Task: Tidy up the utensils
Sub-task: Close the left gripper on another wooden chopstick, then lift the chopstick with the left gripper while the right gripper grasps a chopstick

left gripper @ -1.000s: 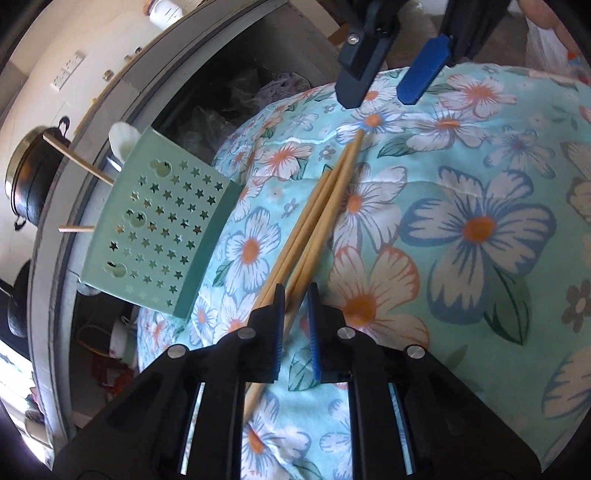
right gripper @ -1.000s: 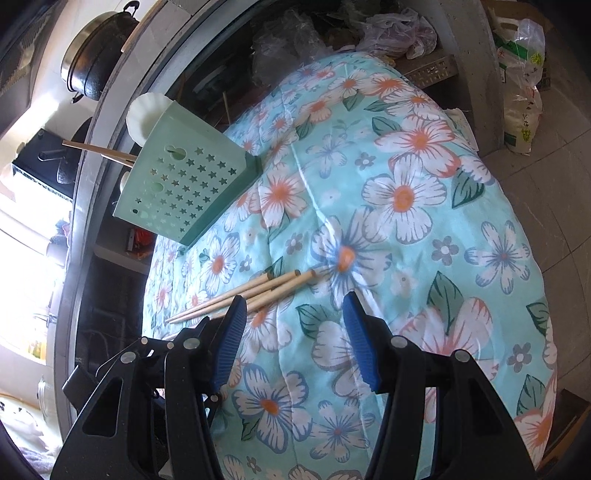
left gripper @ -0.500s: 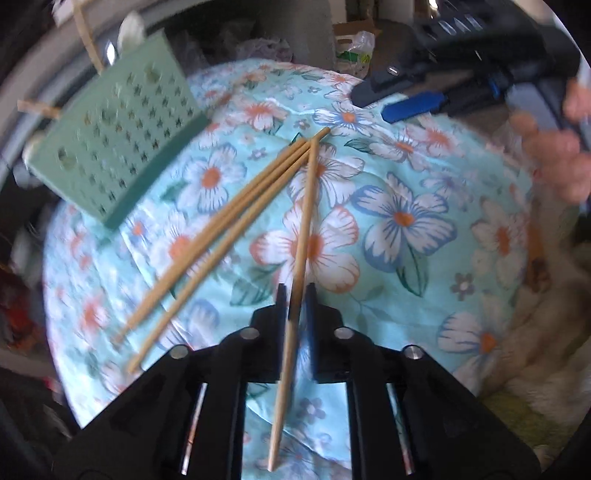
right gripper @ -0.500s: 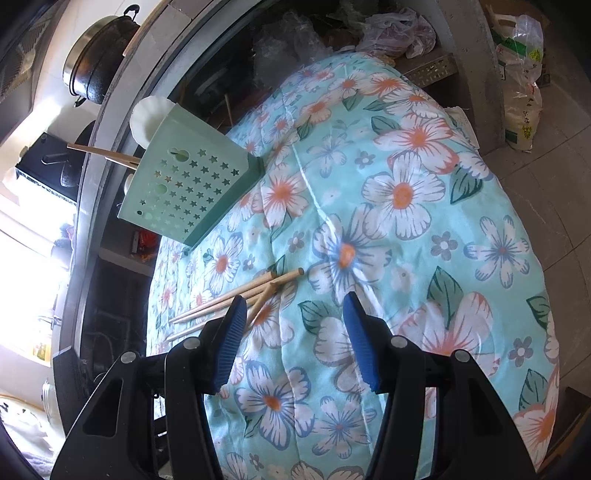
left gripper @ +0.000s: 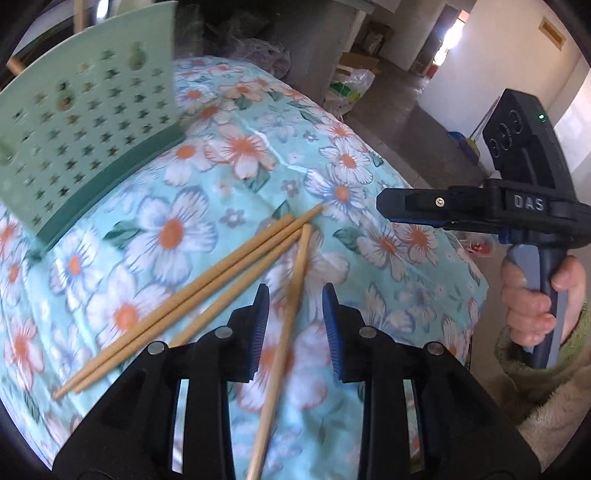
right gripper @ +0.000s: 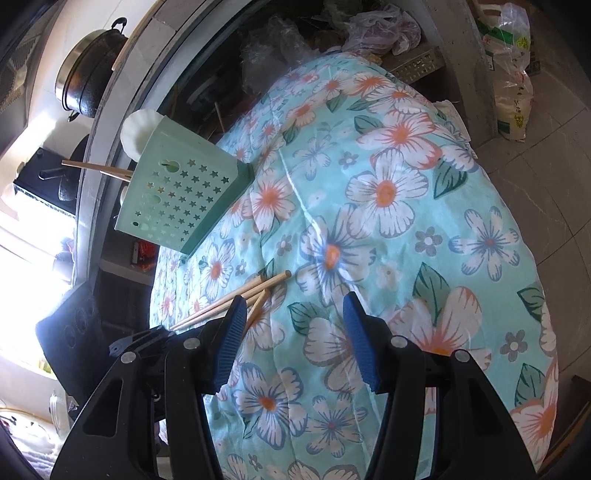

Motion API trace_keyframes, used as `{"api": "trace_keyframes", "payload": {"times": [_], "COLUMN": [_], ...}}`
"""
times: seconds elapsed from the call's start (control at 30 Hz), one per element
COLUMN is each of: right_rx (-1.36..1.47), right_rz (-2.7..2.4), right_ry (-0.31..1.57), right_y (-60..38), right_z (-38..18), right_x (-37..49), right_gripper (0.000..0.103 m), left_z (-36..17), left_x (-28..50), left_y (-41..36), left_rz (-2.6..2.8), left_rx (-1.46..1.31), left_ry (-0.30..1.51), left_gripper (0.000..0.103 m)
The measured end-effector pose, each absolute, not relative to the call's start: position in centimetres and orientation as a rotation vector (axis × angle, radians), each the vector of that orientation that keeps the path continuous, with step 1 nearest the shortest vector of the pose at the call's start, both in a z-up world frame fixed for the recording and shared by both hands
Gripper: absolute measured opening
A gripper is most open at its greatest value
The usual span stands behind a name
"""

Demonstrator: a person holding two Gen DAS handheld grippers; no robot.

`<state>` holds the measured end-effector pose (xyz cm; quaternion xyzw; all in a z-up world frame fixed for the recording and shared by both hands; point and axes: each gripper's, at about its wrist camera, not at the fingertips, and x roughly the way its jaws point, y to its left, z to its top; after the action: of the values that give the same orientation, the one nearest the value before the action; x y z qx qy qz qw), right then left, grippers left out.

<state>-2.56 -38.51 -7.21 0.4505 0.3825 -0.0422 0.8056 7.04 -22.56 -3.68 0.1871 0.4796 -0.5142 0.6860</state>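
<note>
Several wooden chopsticks (left gripper: 221, 269) lie on the floral cloth (left gripper: 369, 302). One chopstick (left gripper: 286, 328) lies apart from the others, angled between the fingers of my left gripper (left gripper: 295, 299), which is open around it without holding it. A green perforated utensil holder (left gripper: 85, 122) stands at the far left; in the right wrist view the holder (right gripper: 181, 199) has chopsticks (right gripper: 96, 168) and a white spoon (right gripper: 138, 133) in it. My right gripper (right gripper: 293, 314) is open and empty above the cloth, beside the chopstick tips (right gripper: 266, 286). It also shows in the left wrist view (left gripper: 436, 210).
A black pot (right gripper: 86, 70) sits on a counter behind the table. Plastic bags (right gripper: 376, 26) and a sack (right gripper: 513, 81) lie on the floor beyond the table's far edge. The cloth drops off at the right edge (right gripper: 532, 258).
My left gripper has opened and let go of the single chopstick, which now lies on the cloth. The view has swung right. The right gripper has hardly moved.
</note>
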Motion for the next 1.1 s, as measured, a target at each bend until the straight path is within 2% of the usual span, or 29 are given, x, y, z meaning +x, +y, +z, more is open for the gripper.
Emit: {"api": "trace_keyframes", "payload": {"times": [0.27,0.37,0.5,0.8,1.1], "right_rx": [0.996,1.011,1.031,1.153,1.264], "right_rz": [-0.097,-0.096,-0.085,0.05,0.117], "right_ry": [0.816,0.813,0.796,0.743,0.81], "right_y": [-39.0,-39.1,-39.1,-38.3,-35.6], "right_z": [-7.9,-8.1,-7.9,-7.8,-10.2], "right_x": [-2.8,-2.8,-3.0,-2.0,1.8], "right_gripper": [0.054,0.054,0.053,0.046,0.034], "left_z": [-5.2,-5.3,-4.7,-0.2,4.1], "left_x": [7.2,7.3,7.4,9.7,11.9], "left_y": [-26.2,-26.6,-26.1,-19.6,-12.2], "left_rz": [-1.107,-1.09,-1.09,-1.049,-0.95], "left_rx": [0.517,0.52,0.485,0.191,-0.11], "left_ry": [1.048,1.047,1.042,1.008,0.876], "left_gripper": [0.018,0.008,0.005,0.005,0.005]}}
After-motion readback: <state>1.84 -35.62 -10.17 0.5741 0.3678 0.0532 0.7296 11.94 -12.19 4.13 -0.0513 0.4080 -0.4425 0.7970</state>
